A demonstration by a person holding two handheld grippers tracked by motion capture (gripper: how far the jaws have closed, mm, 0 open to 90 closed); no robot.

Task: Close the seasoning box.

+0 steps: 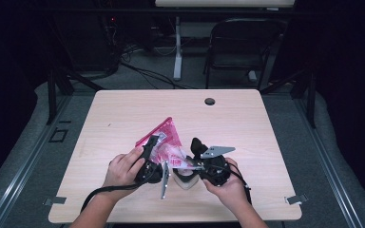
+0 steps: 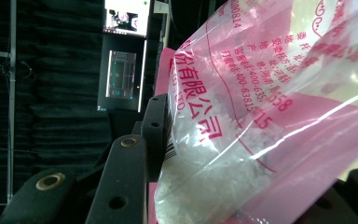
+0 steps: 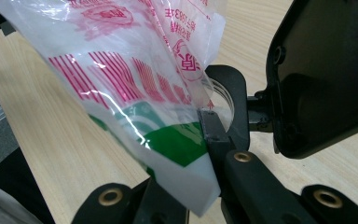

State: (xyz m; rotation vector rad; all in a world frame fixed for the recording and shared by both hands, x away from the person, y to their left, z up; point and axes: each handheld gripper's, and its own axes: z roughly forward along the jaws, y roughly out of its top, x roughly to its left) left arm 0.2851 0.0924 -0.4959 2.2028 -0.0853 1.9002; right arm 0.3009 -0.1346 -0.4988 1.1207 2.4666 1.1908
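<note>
A: Where is the bag (image 1: 164, 142) sitting?

B: Above the table's (image 1: 123, 114) near middle. The left gripper (image 1: 148, 154) is clamping its left part; the right gripper (image 3: 205, 140) is pinching its right edge.

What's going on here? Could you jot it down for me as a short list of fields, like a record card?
Setting: wooden table, dark room
Who: a person with a handheld gripper in each hand
Item: pink and clear plastic bag, white grains inside, red print
Left gripper: closed on the bag's upper part
Right gripper: closed on the bag's lower edge
Bag position: held between both grippers above the table
Behind table: folding chair
</note>
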